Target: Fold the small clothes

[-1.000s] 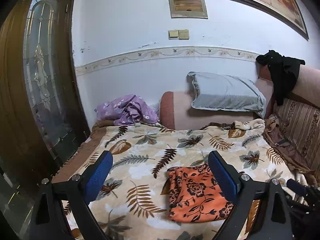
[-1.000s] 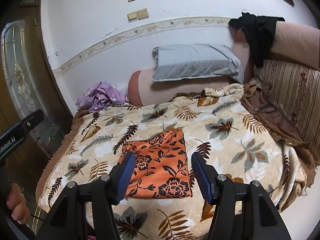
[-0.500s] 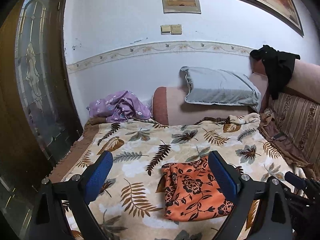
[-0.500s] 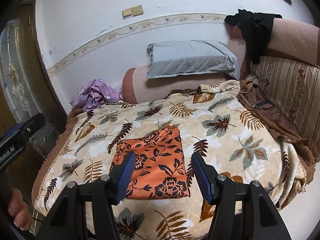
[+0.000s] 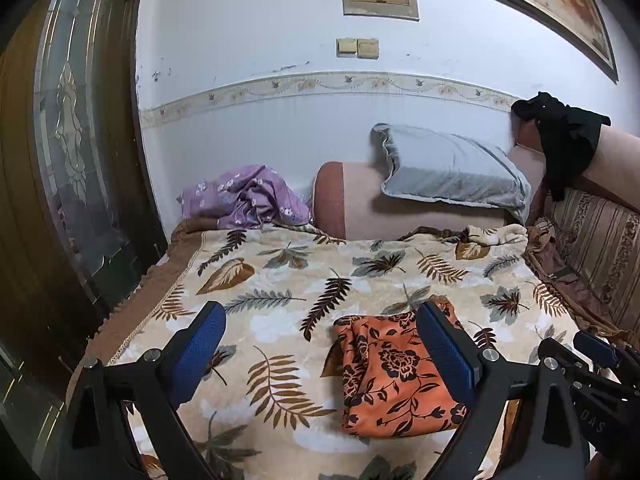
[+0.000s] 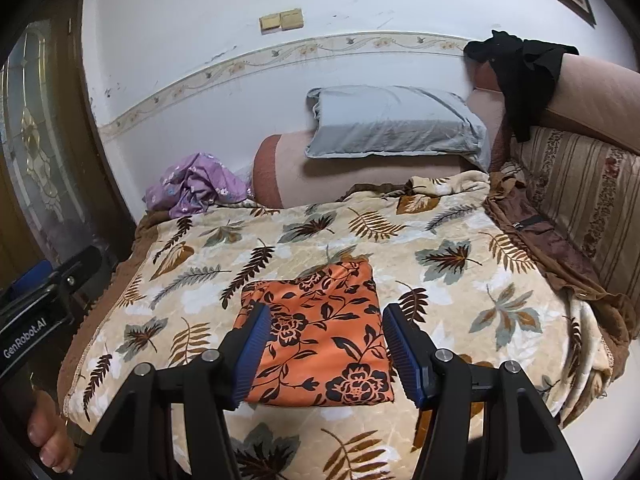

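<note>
An orange cloth with black flowers [image 6: 320,328] lies folded into a flat rectangle on the leaf-patterned blanket [image 6: 452,304]; it also shows in the left wrist view [image 5: 384,376]. My right gripper [image 6: 324,344] is open and empty, held above the cloth's near half without touching it. My left gripper [image 5: 320,344] is open wide and empty, above the blanket to the left of the cloth. Part of the right gripper [image 5: 600,360] shows at the lower right of the left wrist view, and part of the left gripper [image 6: 48,292] at the left edge of the right wrist view.
A crumpled purple floral garment [image 6: 196,186] lies at the bed's far left corner. A grey pillow [image 6: 396,122] rests on a pink bolster. A black garment [image 6: 524,68] hangs over the striped sofa back [image 6: 580,200]. A wooden glass door [image 5: 68,184] stands left.
Both grippers have drawn back and up from the bed, so the folded cloth sits a little farther away in both views. The cloth has not moved. Both grippers stay open.
</note>
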The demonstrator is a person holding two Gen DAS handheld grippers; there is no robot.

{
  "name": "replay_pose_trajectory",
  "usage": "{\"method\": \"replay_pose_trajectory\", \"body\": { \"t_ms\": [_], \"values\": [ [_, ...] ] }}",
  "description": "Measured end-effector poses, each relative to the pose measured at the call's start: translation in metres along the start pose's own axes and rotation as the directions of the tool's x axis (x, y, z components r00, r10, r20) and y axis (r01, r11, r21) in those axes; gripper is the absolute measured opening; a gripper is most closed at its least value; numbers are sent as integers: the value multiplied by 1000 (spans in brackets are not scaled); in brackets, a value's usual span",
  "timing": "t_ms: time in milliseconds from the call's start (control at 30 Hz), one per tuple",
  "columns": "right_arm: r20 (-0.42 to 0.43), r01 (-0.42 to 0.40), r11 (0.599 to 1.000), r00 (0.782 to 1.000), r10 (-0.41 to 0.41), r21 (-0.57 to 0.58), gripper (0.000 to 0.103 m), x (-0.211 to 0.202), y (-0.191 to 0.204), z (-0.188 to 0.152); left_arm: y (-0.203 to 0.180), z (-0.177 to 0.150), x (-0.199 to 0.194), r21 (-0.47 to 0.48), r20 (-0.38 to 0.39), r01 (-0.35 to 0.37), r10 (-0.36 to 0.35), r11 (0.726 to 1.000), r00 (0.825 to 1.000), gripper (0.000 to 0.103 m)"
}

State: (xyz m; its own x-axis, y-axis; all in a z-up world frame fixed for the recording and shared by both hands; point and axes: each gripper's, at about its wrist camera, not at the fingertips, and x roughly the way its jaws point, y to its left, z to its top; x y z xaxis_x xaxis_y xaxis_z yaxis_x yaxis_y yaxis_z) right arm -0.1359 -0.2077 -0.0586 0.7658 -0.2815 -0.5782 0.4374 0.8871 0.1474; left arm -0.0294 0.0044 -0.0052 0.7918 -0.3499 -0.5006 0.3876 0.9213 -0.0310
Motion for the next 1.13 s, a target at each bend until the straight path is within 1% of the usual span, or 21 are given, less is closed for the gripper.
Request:
{"method": "replay_pose_trajectory", "body": {
  "t_ms": [400, 700, 967, 1133],
  "values": [
    [-29, -20, 1000, 999, 20, -5, 62, 22, 13, -7, 14, -8, 19, -14, -47, -12, 11, 1000, 999, 96],
    [-33, -31, 999, 999, 31, 7, 62, 33, 11, -7, 11, -8, 26, -2, -57, -23, 23, 1000, 998, 96],
    [-53, -44, 999, 998, 45, 18, 62, 51, 2, -7, 2, -9, 40, 14, -86, -36, 37, 999, 996, 96],
    [-59, -59, 998, 996, 59, 13, 62, 68, -3, -3, -4, -9, 55, 4, -106, 0, 1, 1000, 994, 96]
  ]
}}
